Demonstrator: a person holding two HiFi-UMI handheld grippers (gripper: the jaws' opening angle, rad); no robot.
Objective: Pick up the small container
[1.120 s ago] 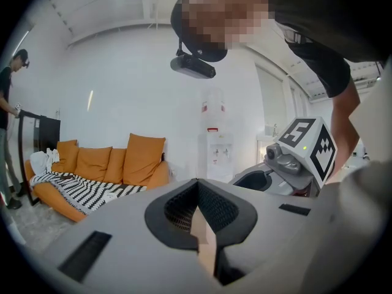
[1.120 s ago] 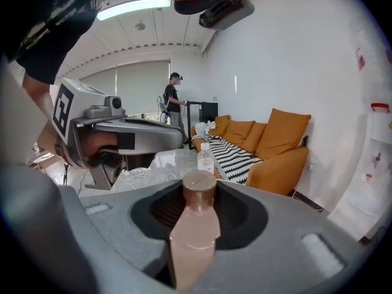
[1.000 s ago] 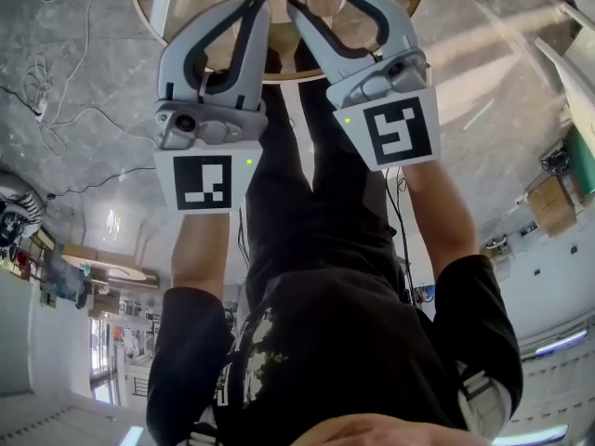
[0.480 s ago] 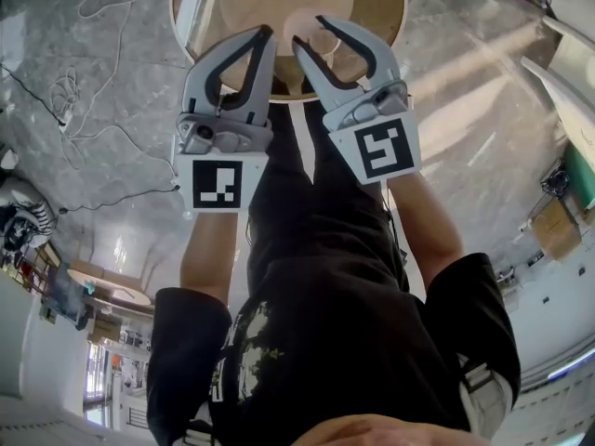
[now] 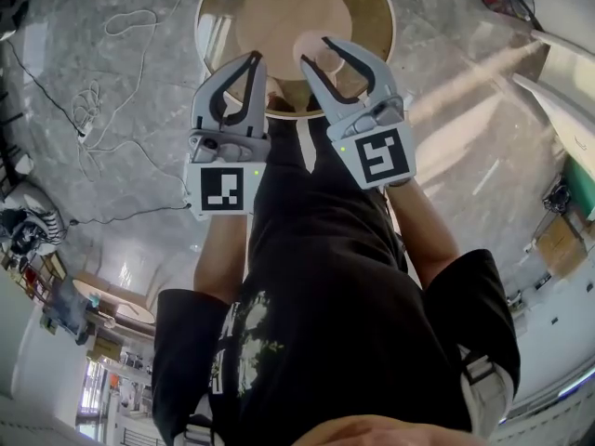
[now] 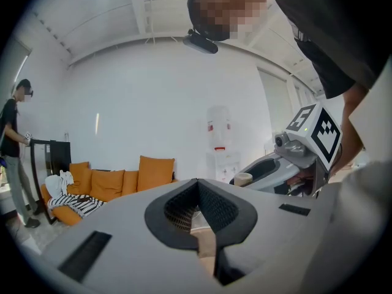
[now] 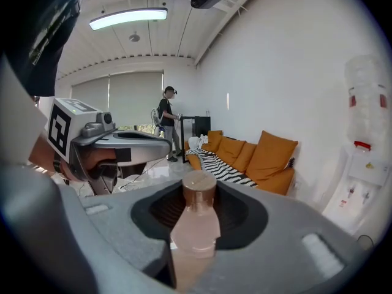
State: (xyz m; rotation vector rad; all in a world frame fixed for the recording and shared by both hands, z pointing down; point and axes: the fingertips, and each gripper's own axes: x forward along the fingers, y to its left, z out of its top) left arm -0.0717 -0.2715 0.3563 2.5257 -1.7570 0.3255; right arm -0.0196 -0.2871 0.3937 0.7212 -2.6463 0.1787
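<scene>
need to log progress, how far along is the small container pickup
Done: the right gripper has its jaws closed on the small container, in the air above the round table. In hand: just holding it. Left: nothing of the pickup; left gripper shut, empty.

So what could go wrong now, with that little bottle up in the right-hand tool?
The right tool grips the small container only by its sides, so it might slip or tilt out. If so, it would probably drop onto the round table or the hard floor below. The left tool, shut and empty, sits close alongside; a careless swing could knock the container loose.
</scene>
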